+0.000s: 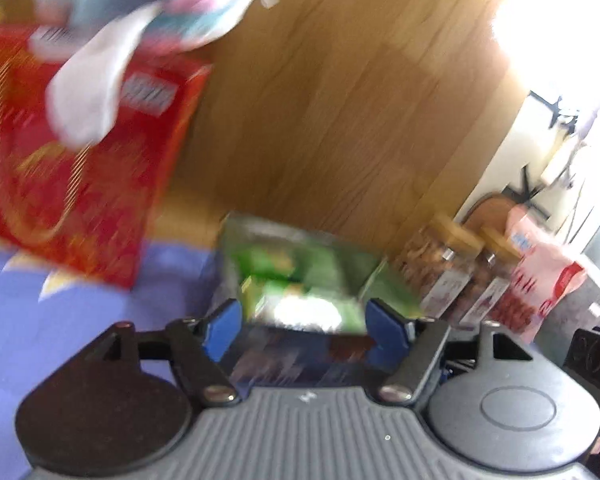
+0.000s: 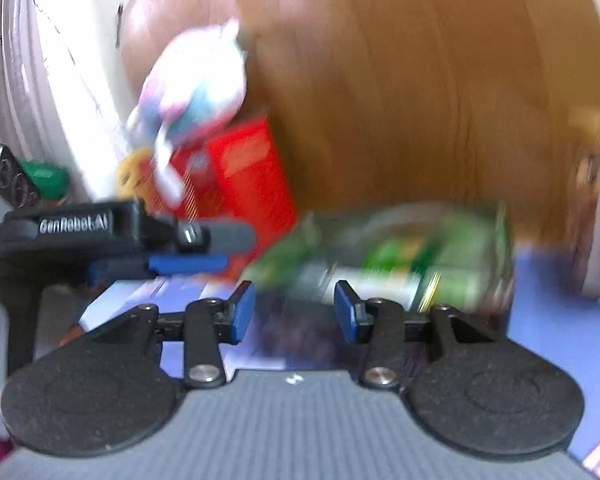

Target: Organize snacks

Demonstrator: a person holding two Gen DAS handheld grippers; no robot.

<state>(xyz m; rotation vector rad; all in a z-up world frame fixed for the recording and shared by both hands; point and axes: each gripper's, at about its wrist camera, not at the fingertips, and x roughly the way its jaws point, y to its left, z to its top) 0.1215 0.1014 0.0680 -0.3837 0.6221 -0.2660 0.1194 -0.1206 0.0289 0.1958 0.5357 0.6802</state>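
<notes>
We are looking along both grippers at a clear box of green snack packets [image 1: 300, 276], which is sitting on the purple cloth [image 1: 60, 320] against the wooden panel [image 1: 360, 100], just ahead of the fingertips in both views. Our left gripper [image 1: 304, 328] is spread wide and grasping nothing; our right gripper [image 2: 296, 312] is likewise released and empty.

We are judging the box to be light and stiff, with smooth walls that could slide between the pads, so taking it across its short sides, low on the walls, looks safest. The packets inside look soft and crushable, best pinched by an edge.

To the left, a red carton [image 1: 80, 168] is standing with a pastel plush toy [image 1: 140, 12] on top. To the right, two jars with wooden lids [image 1: 452, 268] are standing beside a pink bag [image 1: 540, 272].

The frames are blurring, so no pack lettering is coming through. Only "GenRobot.AI" is readable, on the other gripper's housing [image 2: 76, 224] in the right wrist view.
</notes>
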